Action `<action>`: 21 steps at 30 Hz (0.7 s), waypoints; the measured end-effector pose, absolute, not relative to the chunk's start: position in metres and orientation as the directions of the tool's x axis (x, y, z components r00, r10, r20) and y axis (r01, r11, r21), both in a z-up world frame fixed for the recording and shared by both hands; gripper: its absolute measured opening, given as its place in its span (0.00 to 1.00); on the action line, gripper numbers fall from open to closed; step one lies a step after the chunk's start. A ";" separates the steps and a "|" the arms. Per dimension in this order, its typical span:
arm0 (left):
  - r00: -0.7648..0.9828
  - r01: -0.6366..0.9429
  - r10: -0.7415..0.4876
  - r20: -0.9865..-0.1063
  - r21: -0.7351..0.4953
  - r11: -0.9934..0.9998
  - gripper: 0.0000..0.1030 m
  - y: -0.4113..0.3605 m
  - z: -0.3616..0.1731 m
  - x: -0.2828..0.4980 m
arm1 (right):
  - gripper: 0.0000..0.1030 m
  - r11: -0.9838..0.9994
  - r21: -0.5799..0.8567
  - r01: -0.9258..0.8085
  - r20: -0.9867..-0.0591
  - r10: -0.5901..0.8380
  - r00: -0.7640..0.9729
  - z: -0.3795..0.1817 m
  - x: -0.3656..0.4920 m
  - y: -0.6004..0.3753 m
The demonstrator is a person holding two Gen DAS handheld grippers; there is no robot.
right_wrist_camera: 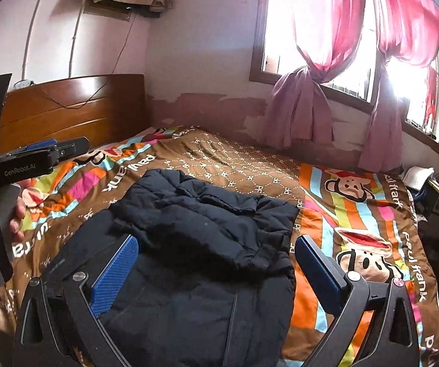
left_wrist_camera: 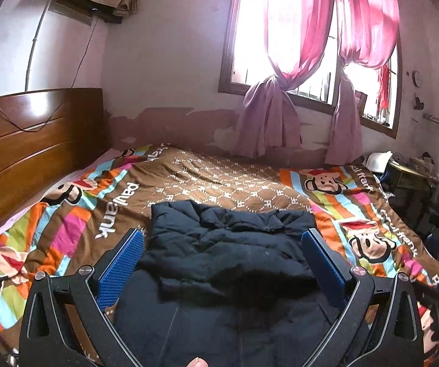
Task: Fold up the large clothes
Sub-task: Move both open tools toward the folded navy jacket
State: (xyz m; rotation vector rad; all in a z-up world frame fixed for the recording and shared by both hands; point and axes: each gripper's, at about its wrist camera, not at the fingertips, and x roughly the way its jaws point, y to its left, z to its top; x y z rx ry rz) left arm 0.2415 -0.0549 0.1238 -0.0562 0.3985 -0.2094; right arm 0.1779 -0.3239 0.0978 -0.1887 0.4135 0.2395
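A dark navy puffer jacket (left_wrist_camera: 228, 263) lies on the bed, partly folded, with its upper part doubled over the lower. It also shows in the right wrist view (right_wrist_camera: 201, 244). My left gripper (left_wrist_camera: 222, 244) is open and empty, held above the near part of the jacket, its blue pads (left_wrist_camera: 121, 269) spread to either side. My right gripper (right_wrist_camera: 216, 250) is open and empty, above the jacket's near right part. The left gripper also shows from the side in the right wrist view (right_wrist_camera: 51, 150), held up at the left by a hand.
The bed is covered by a brown and striped cartoon-monkey quilt (left_wrist_camera: 219, 180). A wooden headboard (left_wrist_camera: 30, 140) stands at the left. A window with pink curtains (left_wrist_camera: 296, 61) is behind the bed. Cluttered furniture (left_wrist_camera: 418, 180) stands at the right.
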 end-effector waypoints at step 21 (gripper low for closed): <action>0.797 0.264 -0.186 -0.574 0.054 0.963 0.98 -0.026 -0.017 0.160 | 1.00 0.837 -0.198 -0.510 -0.663 0.269 0.699 -0.030 0.137 -0.290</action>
